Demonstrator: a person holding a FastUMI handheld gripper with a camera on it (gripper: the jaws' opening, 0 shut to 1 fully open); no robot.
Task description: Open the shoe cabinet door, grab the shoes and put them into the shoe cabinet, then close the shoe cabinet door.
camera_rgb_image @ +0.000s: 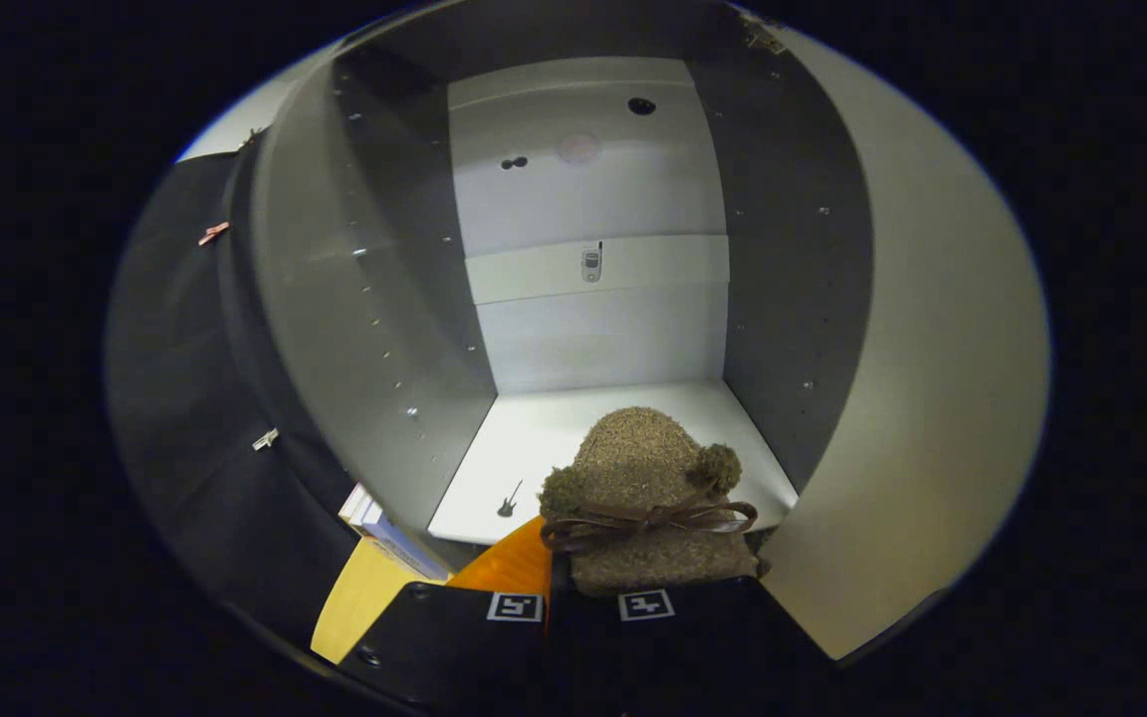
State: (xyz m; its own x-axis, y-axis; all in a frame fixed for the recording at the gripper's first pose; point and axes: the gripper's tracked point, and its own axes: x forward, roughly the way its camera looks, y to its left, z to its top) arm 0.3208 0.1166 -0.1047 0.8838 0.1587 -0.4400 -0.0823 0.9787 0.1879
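Cabinet wide open here, and the shoe cabinet (593,249) takes up the middle of the frame, its pale back wall up top and its grey side walls running down either side. The door (932,398) is swung out at the right of the frame, well clear of the opening, so the first step looks done. Lower centre, the white bottom shelf (544,448) lies bare apart from a tiny dark mark near its front left edge, plenty of room for a landing.

Now the shoe (648,488), a fuzzy brown slipper with two pompoms and a ribbon bow, sits at lower centre with its toe pointing into the cabinet, already over the front of that shelf. It's carried heel-first, so it can go straight in. The claw (583,605), bottom centre, looks narrowed on the slipper's heel end, though the actual contact is hidden beneath the shoe. Placing it comes next, I'd say; the door remains to be closed.
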